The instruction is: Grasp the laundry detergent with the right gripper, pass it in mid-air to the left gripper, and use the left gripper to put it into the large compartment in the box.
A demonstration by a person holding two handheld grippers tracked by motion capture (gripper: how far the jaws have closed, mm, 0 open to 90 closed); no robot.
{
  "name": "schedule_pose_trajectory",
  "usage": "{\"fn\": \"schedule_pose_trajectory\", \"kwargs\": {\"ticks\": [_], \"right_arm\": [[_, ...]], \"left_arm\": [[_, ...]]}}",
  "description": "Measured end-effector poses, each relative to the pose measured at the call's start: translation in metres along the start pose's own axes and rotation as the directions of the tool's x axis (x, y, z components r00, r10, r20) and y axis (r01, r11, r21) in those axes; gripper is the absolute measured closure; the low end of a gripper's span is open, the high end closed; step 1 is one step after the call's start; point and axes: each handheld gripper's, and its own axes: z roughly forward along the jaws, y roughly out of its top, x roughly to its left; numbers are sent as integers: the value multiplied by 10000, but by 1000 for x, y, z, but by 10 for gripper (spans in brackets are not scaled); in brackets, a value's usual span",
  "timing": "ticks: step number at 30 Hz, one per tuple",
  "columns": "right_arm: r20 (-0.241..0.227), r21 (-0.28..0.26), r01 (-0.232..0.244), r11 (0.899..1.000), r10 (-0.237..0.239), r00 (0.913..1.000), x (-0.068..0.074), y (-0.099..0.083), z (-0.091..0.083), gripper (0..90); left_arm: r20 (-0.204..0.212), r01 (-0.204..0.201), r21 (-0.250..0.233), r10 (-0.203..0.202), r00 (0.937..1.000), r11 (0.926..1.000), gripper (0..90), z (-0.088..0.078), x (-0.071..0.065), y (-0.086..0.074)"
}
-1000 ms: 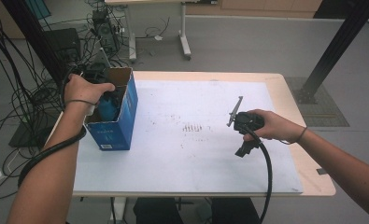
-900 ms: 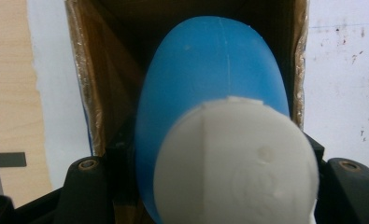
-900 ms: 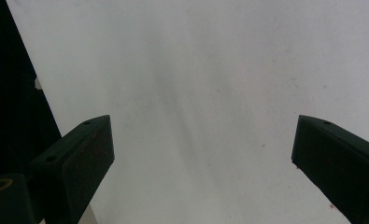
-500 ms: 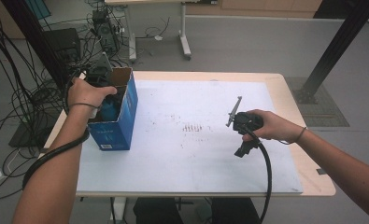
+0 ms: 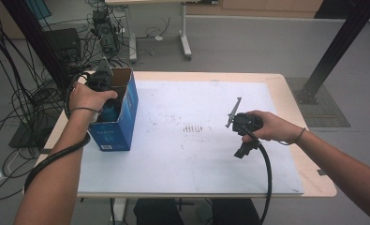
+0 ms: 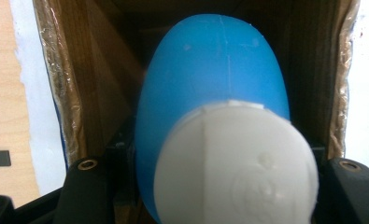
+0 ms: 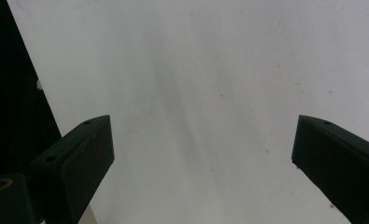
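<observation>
Left tool [image 5: 99,80] is clamped on the blue bottle [image 6: 210,84] inside the open box [image 5: 126,112]; it should be lifted straight, clear of the flaps. Right tool [image 7: 201,154] is held spread over the worktop [image 5: 196,154]

The high view looks forward and down over the whole table [image 5: 285,89]. The left gripper view peers closely into the cardboard box [image 6: 79,93], at the high view's left. The right gripper view faces, probably, the white table cover [image 7: 219,70].

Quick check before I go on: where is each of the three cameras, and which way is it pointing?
High view: above the near table edge, facing forward and down; both forearms, left tongs in the blue box, right tongs.
Left gripper view: rides the left tongs, looking into the box at the blue bottle; jaws clamp it.
Right gripper view: looks onto the white mat; jaws apart.
Shared: box, mat.
</observation>
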Motion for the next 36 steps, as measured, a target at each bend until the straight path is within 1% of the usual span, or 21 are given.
{"fn": "schedule_pose_trajectory", "kwargs": {"ticks": [4,9,11,13,18,36], "right_arm": [[1,-27,-86,10000,86,10000,1,1,0,57],[-10,6,-30,10000,30,10000,1,2,1,58],[-10,-3,-96,10000,96,10000,2,2,1,57],[-24,38,-4,10000,4,10000,1,3,1,57],[-46,18,7,10000,-7,10000,2,4,2,57],[-3,21,45,10000,-45,10000,2,4,2,58]], "left_arm": [[35,39,-3,-39,10000,10000,376,0,1,-1],[60,41,25,-41,10000,10000,376,1,1,-1],[90,42,47,-43,10000,10000,376,1,2,-2],[132,60,57,-61,9999,10000,376,1,3,-2],[193,115,61,-116,9997,9999,376,1,5,-3],[133,115,117,-116,9998,9999,376,1,3,-2]]}}
